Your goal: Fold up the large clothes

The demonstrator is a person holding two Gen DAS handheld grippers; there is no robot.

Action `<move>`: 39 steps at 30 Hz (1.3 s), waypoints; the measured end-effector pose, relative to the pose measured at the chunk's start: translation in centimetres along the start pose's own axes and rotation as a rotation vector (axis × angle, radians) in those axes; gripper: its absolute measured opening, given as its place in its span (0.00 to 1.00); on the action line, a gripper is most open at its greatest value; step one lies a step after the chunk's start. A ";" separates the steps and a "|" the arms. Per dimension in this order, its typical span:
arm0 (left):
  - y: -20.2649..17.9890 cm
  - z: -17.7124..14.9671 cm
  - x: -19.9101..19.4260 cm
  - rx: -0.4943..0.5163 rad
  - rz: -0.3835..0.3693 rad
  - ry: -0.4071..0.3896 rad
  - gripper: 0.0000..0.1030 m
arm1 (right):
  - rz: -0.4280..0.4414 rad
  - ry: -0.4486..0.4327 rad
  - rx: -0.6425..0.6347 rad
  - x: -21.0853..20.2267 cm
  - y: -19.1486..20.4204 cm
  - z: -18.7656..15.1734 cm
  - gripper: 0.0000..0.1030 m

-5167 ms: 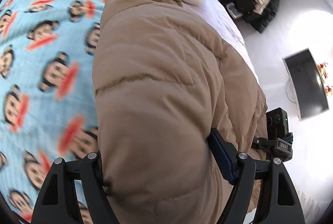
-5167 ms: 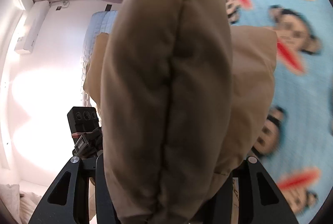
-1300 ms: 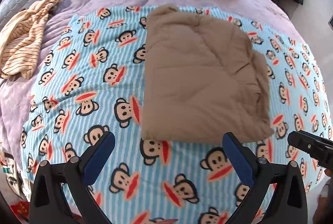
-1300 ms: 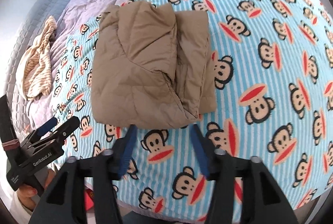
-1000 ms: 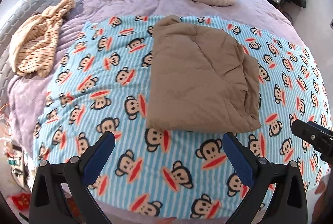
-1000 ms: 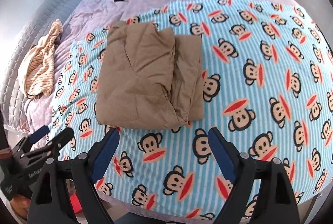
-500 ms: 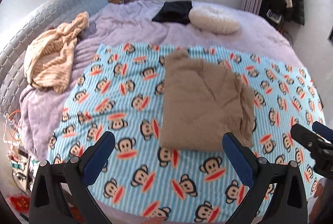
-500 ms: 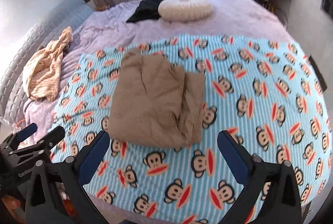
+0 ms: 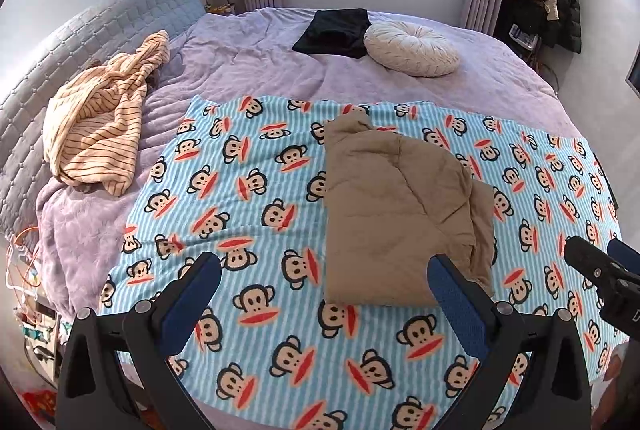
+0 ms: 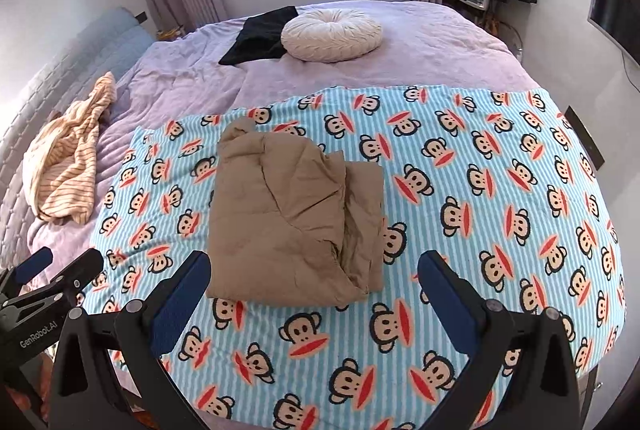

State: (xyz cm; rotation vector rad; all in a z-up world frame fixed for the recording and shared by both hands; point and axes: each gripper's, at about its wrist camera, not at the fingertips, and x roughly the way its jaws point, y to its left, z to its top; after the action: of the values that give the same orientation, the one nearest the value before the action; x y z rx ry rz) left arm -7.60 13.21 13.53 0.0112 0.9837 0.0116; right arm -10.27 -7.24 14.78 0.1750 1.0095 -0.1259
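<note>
step: fold looks done, I'm clear of the jacket (image 9: 396, 214)
jacket: folded tan bundle, mid blanket (image 9: 248, 190), near edge (slightly lopsided on the right)
left gripper (image 9: 324, 294): jaws wide, empty
right gripper (image 10: 316, 286): jaws just opened wide, empty
next: grab the striped garment (image 9: 96, 122), far left, if it's due

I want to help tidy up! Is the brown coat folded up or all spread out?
Folded. The brown coat lies as a compact layered bundle on the monkey blanket, with neither gripper touching it.
</note>
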 end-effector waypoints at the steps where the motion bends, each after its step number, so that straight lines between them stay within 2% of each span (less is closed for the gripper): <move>1: 0.0 0.1 0.0 0.001 -0.003 -0.001 1.00 | -0.003 -0.001 0.002 0.0 0.0 0.0 1.00; 39: 0.4 0.1 0.0 0.001 -0.004 0.004 1.00 | -0.016 0.000 0.005 -0.1 0.8 0.1 1.00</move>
State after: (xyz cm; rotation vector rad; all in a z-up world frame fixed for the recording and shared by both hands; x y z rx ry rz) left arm -7.56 13.57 13.62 0.0101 0.9878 0.0079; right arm -10.04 -6.50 14.97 0.1718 1.0107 -0.1436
